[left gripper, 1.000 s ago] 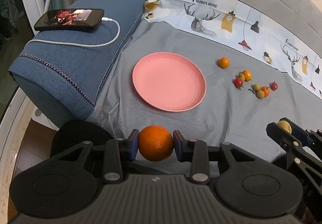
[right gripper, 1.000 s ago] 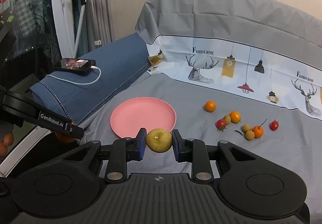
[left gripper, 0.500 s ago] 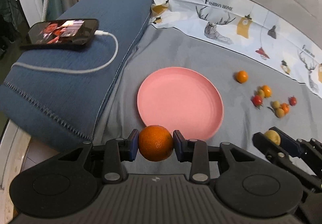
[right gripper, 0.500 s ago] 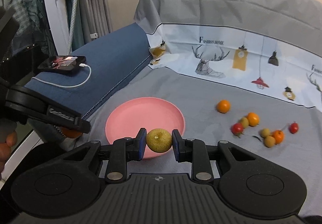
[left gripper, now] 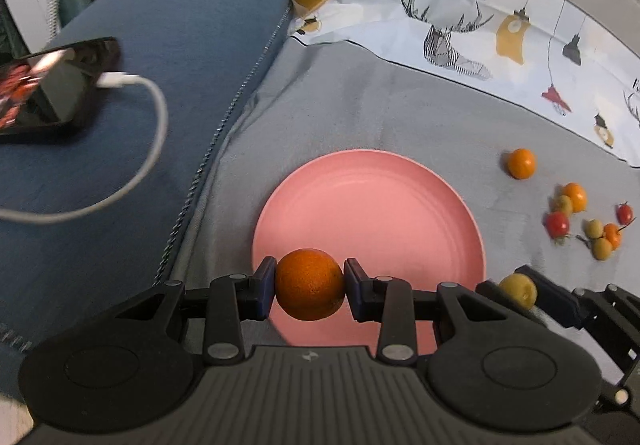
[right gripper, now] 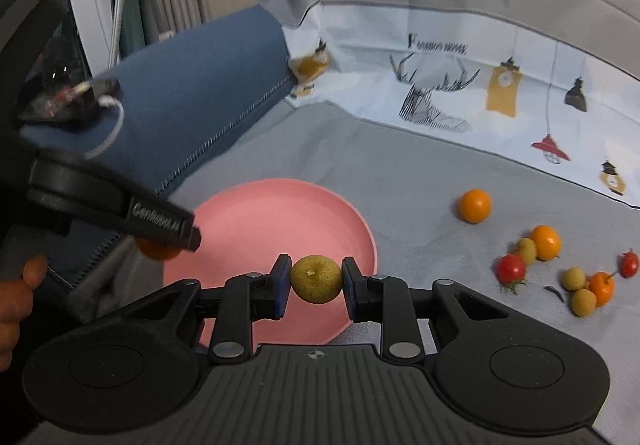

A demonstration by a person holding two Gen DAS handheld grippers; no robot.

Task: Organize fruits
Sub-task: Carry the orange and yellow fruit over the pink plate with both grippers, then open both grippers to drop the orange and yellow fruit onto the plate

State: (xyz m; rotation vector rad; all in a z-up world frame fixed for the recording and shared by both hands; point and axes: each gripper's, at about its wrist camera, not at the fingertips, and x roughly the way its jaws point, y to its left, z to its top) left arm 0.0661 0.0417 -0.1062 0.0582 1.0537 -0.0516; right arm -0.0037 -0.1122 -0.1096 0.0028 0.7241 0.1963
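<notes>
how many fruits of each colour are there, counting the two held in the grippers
orange fruits: 4
yellow-green fruits: 4
red fruits: 2
total: 10

The pink plate [left gripper: 372, 185] looks like smooth, matt plastic. Grey bedsheet [left gripper: 360, 105] is soft matt cloth; the blue pillow [left gripper: 160, 45] is a coarser weave. The orange [left gripper: 310, 283] has dimpled skin. The left hand-held gripper [left gripper: 310, 285] is matt black plastic with ribbing.

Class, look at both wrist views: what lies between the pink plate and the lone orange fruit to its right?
Only bare grey cloth lies between the pink plate and the lone orange fruit; both views show it, most clearly the right wrist's.
</notes>
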